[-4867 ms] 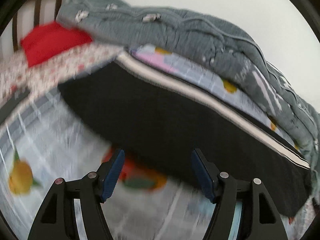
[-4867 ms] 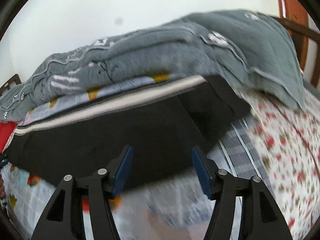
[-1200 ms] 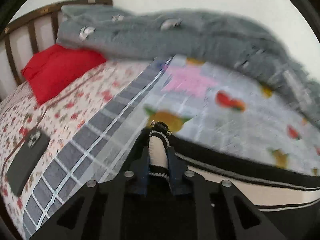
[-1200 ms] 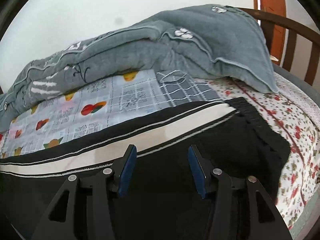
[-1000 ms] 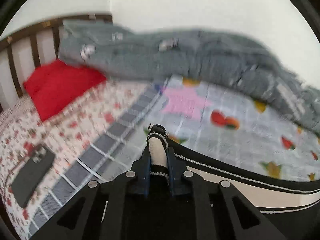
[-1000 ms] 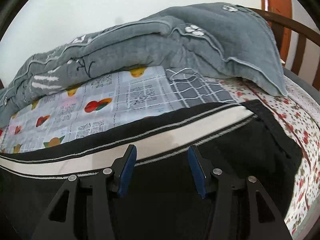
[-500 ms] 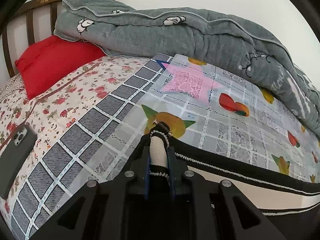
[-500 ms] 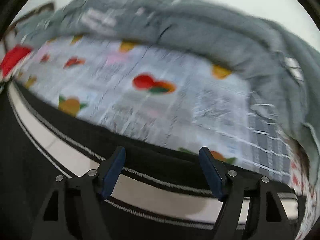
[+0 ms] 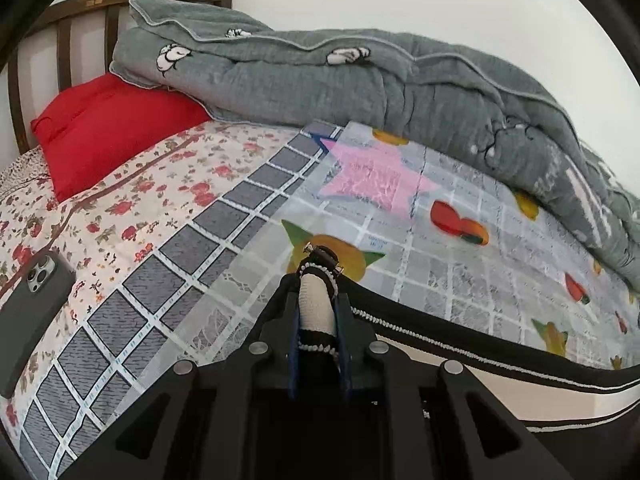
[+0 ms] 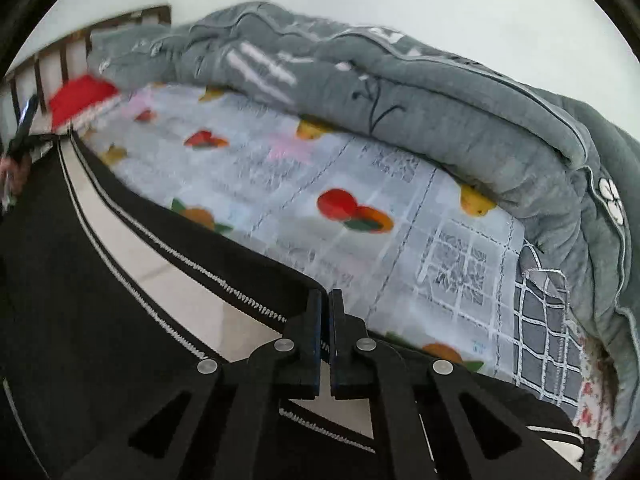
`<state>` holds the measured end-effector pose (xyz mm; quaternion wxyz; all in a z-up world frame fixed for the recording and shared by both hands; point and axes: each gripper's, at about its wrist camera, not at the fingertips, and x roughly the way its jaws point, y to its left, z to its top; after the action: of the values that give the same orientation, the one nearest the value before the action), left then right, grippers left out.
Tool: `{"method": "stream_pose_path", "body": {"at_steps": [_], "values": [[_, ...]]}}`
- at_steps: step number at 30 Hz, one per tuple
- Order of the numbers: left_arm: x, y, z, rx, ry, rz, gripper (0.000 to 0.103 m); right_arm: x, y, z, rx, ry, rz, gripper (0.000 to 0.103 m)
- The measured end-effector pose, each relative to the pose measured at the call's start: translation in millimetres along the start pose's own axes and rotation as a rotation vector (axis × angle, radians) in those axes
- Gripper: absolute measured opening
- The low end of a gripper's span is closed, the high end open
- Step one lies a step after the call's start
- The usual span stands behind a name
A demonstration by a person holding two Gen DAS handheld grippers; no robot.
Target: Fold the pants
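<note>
Left gripper (image 9: 318, 312) clenched on bunched edge of black pants with cream side stripe (image 9: 500, 364). Right gripper (image 10: 325, 320) pinched tight on same pants (image 10: 80, 320) along stripe. Pants spread on fruit-print sheet (image 9: 460, 264); rumpled grey quilt (image 9: 360, 88) at 12 o'clock, red pillow (image 9: 108, 128) at 10 o'clock.

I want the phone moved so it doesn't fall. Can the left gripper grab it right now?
Probably not yet. The left gripper is shut on the pants, so it would have to let go first. Nothing lies on the phone itself, off to its left on the bedsheet.

Grey quilt (image 9: 360, 80), red pillow (image 9: 108, 128), phone (image 9: 28, 312) on bed
</note>
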<state>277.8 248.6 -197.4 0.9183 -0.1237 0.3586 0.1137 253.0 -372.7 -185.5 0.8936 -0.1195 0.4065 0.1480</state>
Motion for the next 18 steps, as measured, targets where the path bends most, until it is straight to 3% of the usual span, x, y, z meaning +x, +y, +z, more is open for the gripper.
{"method": "stream_pose_path", "body": {"at_steps": [4, 5, 7, 9, 11, 12, 13, 16, 18], "values": [[8, -9, 2, 0.031, 0.032, 0.046, 0.017, 50, 9, -8, -0.016, 0.110, -0.029, 0.003], [8, -11, 2, 0.041, 0.033, 0.058, 0.017, 50, 9, -8, -0.002, 0.103, -0.032, 0.004], [8, -11, 1, 0.041, 0.038, 0.067, 0.020, 38, -3, -5, 0.077, 0.098, -0.027, 0.016], [5, -8, 1, 0.027, 0.040, 0.067, 0.022, 20, -18, -9, 0.132, 0.060, -0.103, 0.018], [3, -6, 0, 0.020, 0.041, 0.084, 0.030, -4, -40, -20, 0.190, 0.030, -0.212, 0.025], [2, -6, -1, 0.021, 0.046, 0.120, 0.045, -12, -51, -26, 0.222, 0.020, -0.232, 0.031], [2, -6, -1, 0.022, 0.050, 0.147, 0.052, -17, -67, -37, 0.272, 0.027, -0.270, 0.035], [-1, -8, -4, 0.025, 0.047, 0.136, 0.052, 12, -96, -57, 0.340, 0.132, -0.321, 0.034], [-5, -11, -4, 0.024, 0.052, 0.153, 0.052, 19, -102, -54, 0.357, 0.123, -0.323, 0.034]]}}
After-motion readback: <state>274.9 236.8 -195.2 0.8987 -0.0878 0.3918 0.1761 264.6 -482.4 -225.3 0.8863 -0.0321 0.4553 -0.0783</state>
